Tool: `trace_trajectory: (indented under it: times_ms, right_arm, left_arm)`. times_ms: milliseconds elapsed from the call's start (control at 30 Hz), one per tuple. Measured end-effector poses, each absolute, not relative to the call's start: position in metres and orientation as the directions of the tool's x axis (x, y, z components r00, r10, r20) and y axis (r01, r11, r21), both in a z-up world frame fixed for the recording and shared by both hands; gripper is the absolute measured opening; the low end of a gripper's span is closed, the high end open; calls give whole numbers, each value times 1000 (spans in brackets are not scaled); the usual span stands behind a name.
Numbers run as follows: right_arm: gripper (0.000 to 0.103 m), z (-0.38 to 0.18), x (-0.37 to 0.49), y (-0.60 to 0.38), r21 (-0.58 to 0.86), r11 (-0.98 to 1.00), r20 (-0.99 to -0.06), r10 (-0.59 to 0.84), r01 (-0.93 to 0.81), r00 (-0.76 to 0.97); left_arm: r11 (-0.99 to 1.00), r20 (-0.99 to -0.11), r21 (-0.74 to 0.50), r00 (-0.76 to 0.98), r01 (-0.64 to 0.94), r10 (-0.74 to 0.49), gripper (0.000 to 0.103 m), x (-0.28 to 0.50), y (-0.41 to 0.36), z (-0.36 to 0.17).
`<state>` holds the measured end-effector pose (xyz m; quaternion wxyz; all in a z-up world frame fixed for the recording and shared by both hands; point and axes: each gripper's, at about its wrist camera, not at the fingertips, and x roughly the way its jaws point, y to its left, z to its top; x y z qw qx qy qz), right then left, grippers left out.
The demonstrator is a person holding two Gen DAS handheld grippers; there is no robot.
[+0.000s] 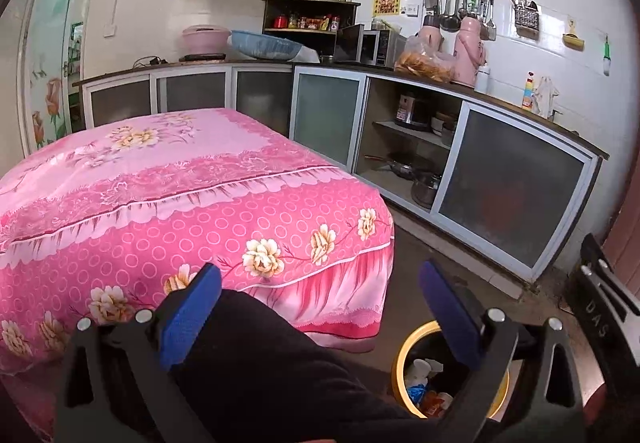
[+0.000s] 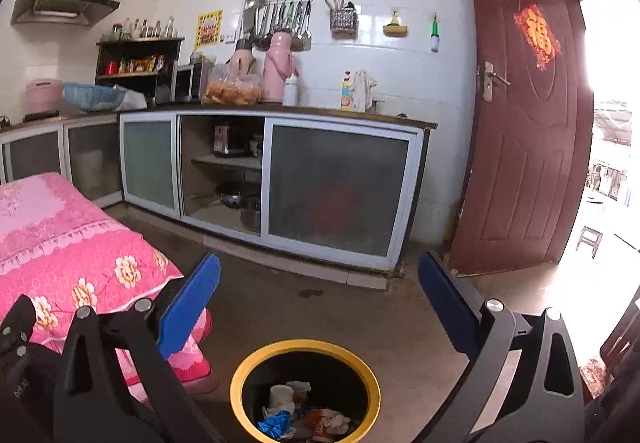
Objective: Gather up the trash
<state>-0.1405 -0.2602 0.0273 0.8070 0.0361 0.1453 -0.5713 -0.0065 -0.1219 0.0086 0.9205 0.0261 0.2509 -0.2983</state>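
Trash [image 2: 308,413] is lying binned; both grippers [image 1: 320,307] [image 2: 319,303] are being held spread and empty, so collection is being judged finished.

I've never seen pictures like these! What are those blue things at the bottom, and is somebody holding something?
Those blue things are the fingers of tongs that a person holds, one in each hand. A small camera sits on each, looking forward, so each picture is one tool's view. The left tongs look over a table with a pink flowered cloth; nothing lies on top of it. The right tongs hang above a yellow-rimmed trash bin on the floor, which already holds a cup and wrappers. Both tongs are wide open and hold nothing. Behind is a kitchen counter.
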Motion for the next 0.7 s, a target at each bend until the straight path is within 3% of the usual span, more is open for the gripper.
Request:
trace_trajectory:
  times_ms: [700]
  right_arm:
    - [95,13,-110,-261,-223,425,-324,-881,877,344]
  left_arm:
    - [881,-475,-88,758,464,-447,95,11,-118,17]
